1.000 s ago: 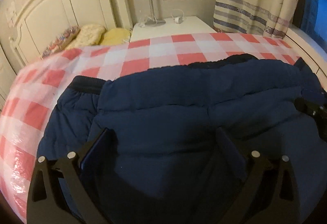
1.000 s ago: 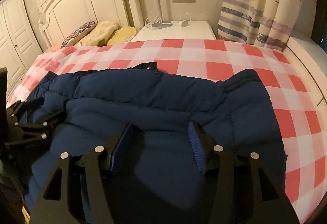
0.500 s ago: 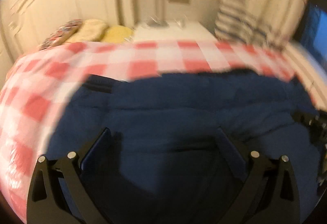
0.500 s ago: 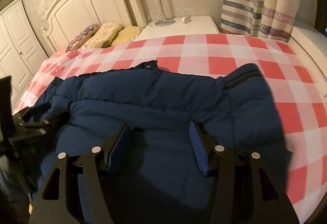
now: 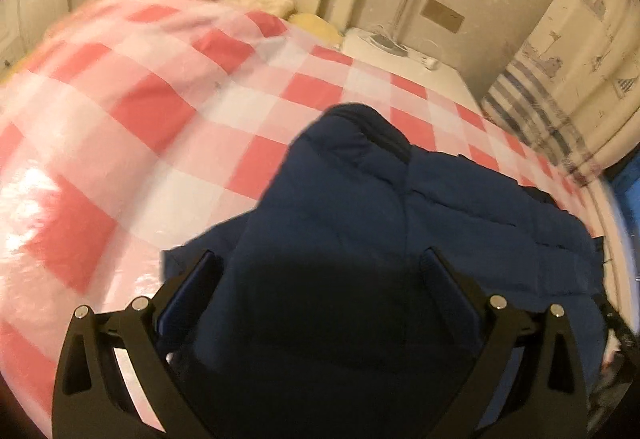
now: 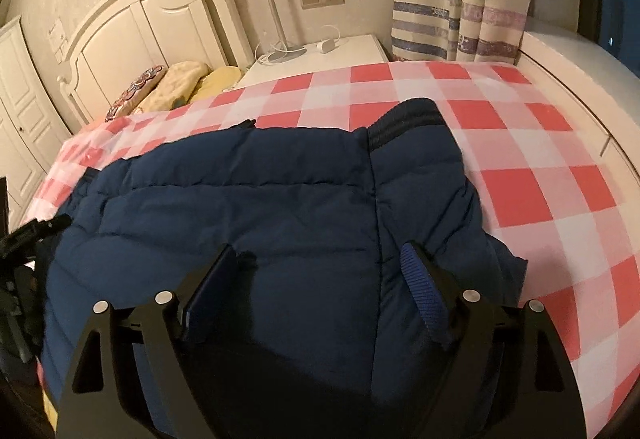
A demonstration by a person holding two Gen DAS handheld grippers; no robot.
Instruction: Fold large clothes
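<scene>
A navy padded jacket [image 6: 280, 207] lies spread on the bed's red-and-white checked cover [image 6: 540, 179], its ribbed cuff [image 6: 404, 119] pointing toward the far side. My right gripper [image 6: 320, 253] hovers over the jacket's near right part. Its jaws are opening, with only the quilted cloth lying below them and no pad pressing it. My left gripper [image 5: 320, 259] stands open over the jacket's left end [image 5: 380, 199], close above the cloth, gripping nothing. The left gripper's black frame [image 6: 24, 243] shows at the left edge of the right wrist view.
A white headboard [image 6: 132, 35] and several pillows [image 6: 176, 83] are at the back left. A white nightstand [image 6: 320, 55] with a lamp base stands behind the bed, beside a striped curtain [image 6: 460, 7]. Wardrobe doors [image 6: 16, 99] are on the far left.
The left gripper has slid sideways and rolled, so its view now tilts over the jacket's left end. The right gripper's jaws have spread wider.
</scene>
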